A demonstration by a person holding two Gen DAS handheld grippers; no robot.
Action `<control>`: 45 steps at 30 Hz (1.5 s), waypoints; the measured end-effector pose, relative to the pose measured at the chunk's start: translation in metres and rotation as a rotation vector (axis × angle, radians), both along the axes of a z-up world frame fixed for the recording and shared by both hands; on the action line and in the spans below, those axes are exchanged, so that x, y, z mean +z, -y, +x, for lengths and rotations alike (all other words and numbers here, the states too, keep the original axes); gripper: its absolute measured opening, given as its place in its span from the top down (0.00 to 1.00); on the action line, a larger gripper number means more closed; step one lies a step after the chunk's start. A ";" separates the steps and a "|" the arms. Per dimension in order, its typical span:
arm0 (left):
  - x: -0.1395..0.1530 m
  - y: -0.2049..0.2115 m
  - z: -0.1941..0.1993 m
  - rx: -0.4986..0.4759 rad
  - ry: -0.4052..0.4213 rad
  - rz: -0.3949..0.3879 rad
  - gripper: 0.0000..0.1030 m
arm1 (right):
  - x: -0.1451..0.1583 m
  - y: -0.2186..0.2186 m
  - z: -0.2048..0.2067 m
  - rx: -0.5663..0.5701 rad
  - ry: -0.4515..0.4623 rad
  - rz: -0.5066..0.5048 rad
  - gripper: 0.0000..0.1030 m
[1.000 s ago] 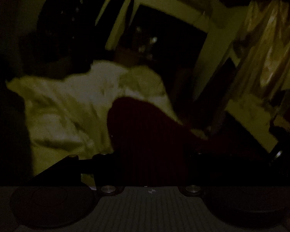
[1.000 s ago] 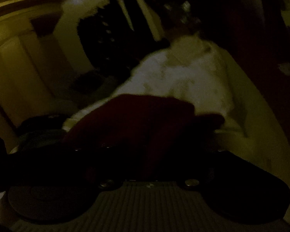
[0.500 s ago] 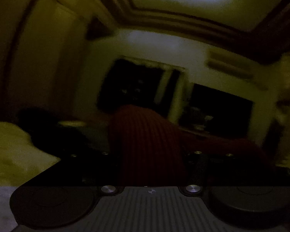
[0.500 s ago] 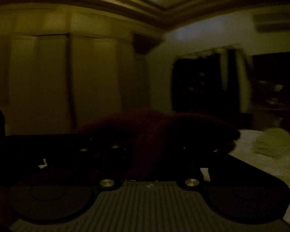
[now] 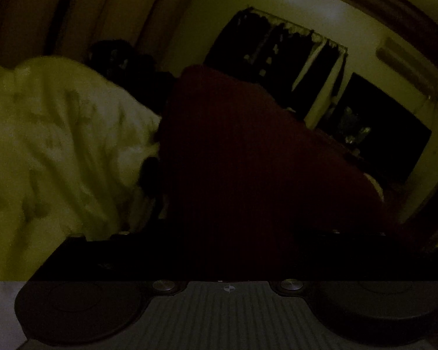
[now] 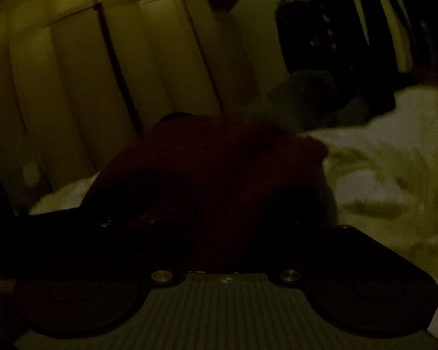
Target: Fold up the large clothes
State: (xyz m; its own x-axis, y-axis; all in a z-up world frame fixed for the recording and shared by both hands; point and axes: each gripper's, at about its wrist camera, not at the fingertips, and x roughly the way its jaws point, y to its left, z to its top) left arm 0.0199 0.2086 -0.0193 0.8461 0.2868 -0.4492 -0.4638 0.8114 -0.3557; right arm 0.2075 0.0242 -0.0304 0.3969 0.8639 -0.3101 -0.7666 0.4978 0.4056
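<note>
The room is very dark. A dark red garment (image 5: pixel 248 160) rises from my left gripper (image 5: pixel 227 250) and fills the middle of the left wrist view; the fingers are hidden under the cloth. The same dark red garment (image 6: pixel 219 175) bunches over my right gripper (image 6: pixel 219 233) in the right wrist view, hiding its fingers too. Both grippers seem shut on the cloth, holding it up above a white rumpled bed cover (image 5: pixel 58 151), which also shows in the right wrist view (image 6: pixel 388 180).
A dark window with curtains (image 5: pixel 277 52) and a dark screen (image 5: pixel 379 125) stand on the far wall. Pale wardrobe doors (image 6: pixel 102 81) lie to the left in the right wrist view. A dark bundle (image 6: pixel 315 96) lies on the bed.
Both grippers swung up toward the ceiling and wall half a second ago and have now tilted back down toward the bed, with the red garment still in them.
</note>
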 end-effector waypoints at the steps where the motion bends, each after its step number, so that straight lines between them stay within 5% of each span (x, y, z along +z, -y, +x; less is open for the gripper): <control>1: 0.001 0.003 -0.002 0.002 -0.009 0.027 0.00 | -0.001 0.003 0.002 -0.003 -0.048 0.019 0.34; 4: 0.003 0.004 -0.009 0.017 -0.039 0.078 0.00 | -0.011 0.012 -0.005 -0.003 -0.156 0.061 0.32; 10: 0.015 0.014 -0.021 0.003 -0.094 0.143 0.00 | -0.013 0.019 -0.005 -0.030 -0.192 0.056 0.21; 16: 0.032 0.015 -0.050 0.059 -0.117 0.125 0.00 | -0.014 0.036 -0.008 -0.051 -0.290 0.081 0.17; 19: 0.051 0.029 -0.058 0.094 -0.142 0.226 0.00 | 0.004 0.041 -0.017 -0.075 -0.232 0.046 0.12; 24: 0.074 0.060 -0.062 0.013 -0.205 0.375 0.00 | 0.058 0.041 -0.044 -0.070 -0.074 -0.024 0.01; 28: 0.074 0.075 -0.057 -0.027 -0.322 0.451 0.00 | 0.104 0.019 -0.071 0.004 0.094 -0.200 0.00; 31: 0.073 0.083 -0.062 -0.005 -0.337 0.507 0.00 | 0.122 -0.001 -0.084 0.020 0.164 -0.330 0.01; 45: 0.058 0.071 -0.063 -0.032 -0.375 0.430 0.00 | 0.085 -0.033 -0.096 -0.078 0.155 -0.489 0.00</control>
State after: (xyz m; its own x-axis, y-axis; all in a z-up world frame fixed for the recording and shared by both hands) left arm -0.0427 0.1372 0.0391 0.6626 0.4871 -0.5690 -0.4672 0.8625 0.1943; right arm 0.1120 0.0574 0.0544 0.5279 0.5987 -0.6023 -0.7523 0.6588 -0.0044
